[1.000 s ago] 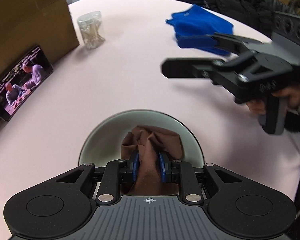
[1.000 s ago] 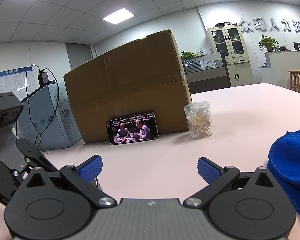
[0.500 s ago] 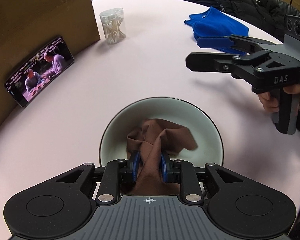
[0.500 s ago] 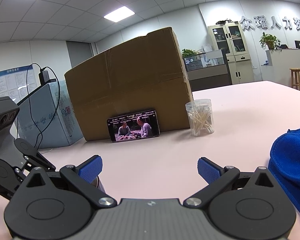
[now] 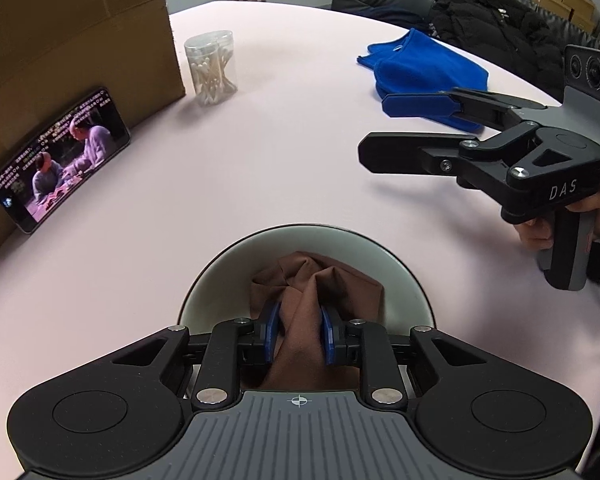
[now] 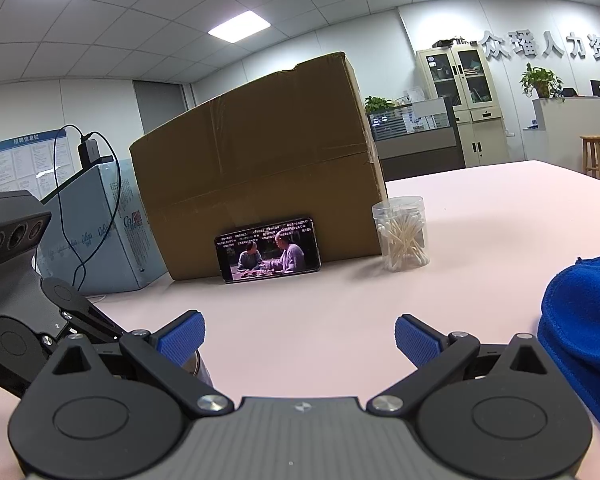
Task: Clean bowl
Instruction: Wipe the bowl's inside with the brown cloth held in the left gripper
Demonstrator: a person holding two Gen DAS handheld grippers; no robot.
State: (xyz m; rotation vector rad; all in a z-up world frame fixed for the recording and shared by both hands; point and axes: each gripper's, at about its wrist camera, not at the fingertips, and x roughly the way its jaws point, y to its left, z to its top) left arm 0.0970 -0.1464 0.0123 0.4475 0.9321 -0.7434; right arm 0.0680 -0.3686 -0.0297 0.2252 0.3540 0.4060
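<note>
A pale bowl [image 5: 220, 280] with a dark rim sits on the pink table right below my left gripper [image 5: 298, 330]. That gripper is shut on a brown cloth [image 5: 320, 284], which is bunched up inside the bowl. To the right of the bowl, above the table, a hand holds my right gripper [image 5: 374, 128] open with nothing between its fingers. In the right wrist view the right gripper [image 6: 300, 334] stands wide open over bare table, and a sliver of the bowl [image 6: 198, 364] shows behind its left finger.
A large cardboard box [image 6: 260, 168] stands at the back with a phone [image 6: 268, 250] playing video leaning on it. A clear jar of cotton swabs [image 6: 404, 236] is beside the box. A blue cloth [image 5: 424, 68] lies at the right. A black jacket [image 5: 492, 24] lies beyond the table edge.
The brown cloth has shifted around inside the bowl under my left gripper, and the left wrist view has swung a little. The right gripper stays open in about the same spot.
</note>
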